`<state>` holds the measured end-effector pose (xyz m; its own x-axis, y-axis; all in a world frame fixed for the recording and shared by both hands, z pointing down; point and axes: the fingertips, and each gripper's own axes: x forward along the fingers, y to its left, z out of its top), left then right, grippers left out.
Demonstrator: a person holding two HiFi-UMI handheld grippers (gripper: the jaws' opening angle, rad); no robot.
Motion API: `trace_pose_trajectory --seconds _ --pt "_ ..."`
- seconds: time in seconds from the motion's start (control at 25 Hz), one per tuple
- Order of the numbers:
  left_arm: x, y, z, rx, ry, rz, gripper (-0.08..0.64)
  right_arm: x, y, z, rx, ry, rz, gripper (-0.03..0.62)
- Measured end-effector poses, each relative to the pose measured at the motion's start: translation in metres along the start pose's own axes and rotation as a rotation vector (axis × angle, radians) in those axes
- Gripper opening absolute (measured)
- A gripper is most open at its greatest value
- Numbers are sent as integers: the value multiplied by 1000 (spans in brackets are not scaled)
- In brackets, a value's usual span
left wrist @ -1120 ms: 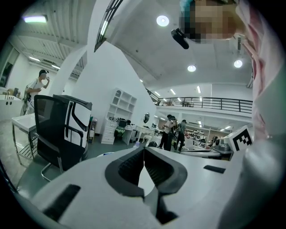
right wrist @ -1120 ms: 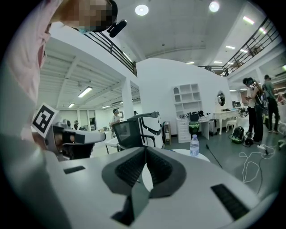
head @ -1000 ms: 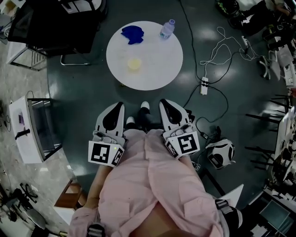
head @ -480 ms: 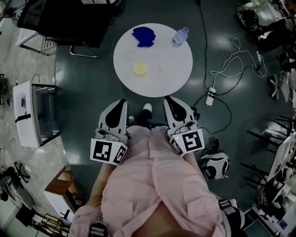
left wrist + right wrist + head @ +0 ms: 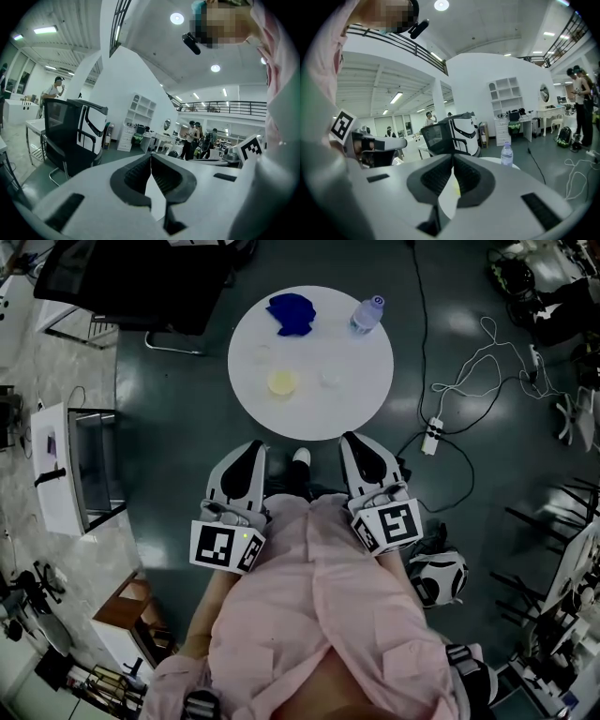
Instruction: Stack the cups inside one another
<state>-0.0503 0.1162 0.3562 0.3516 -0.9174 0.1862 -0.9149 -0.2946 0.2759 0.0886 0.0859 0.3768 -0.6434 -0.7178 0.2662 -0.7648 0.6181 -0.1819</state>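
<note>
A small yellow cup (image 5: 282, 382) stands on the round white table (image 5: 356, 395), left of its middle. To its right a faint clear cup (image 5: 331, 378) shows, too pale to make out well. Both grippers are held low against the person's pink shirt, short of the table's near edge. My left gripper (image 5: 251, 452) (image 5: 151, 157) is shut with nothing between its jaws. My right gripper (image 5: 355, 442) (image 5: 453, 159) is likewise shut and holds nothing; a bit of yellow (image 5: 456, 187) shows through its jaw gap.
On the table's far side lie a blue cloth (image 5: 292, 313) and a water bottle (image 5: 367, 314) (image 5: 506, 155). A black office chair (image 5: 141, 282) stands behind at left, a white cabinet (image 5: 70, 479) at left. A power strip with cables (image 5: 431, 437) and a helmet-like object (image 5: 437, 577) lie on the floor at right.
The head view has shifted, so the table sits a little further right in the picture. Both grippers have edged slightly closer to the table and stay shut.
</note>
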Motion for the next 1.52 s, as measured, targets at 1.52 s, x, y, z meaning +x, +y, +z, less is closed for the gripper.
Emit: trace_pose_trajectory --seconds 1.52 --pt "117 81 49 -14 95 -265 18 75 -42 23 138 -9 -361 34"
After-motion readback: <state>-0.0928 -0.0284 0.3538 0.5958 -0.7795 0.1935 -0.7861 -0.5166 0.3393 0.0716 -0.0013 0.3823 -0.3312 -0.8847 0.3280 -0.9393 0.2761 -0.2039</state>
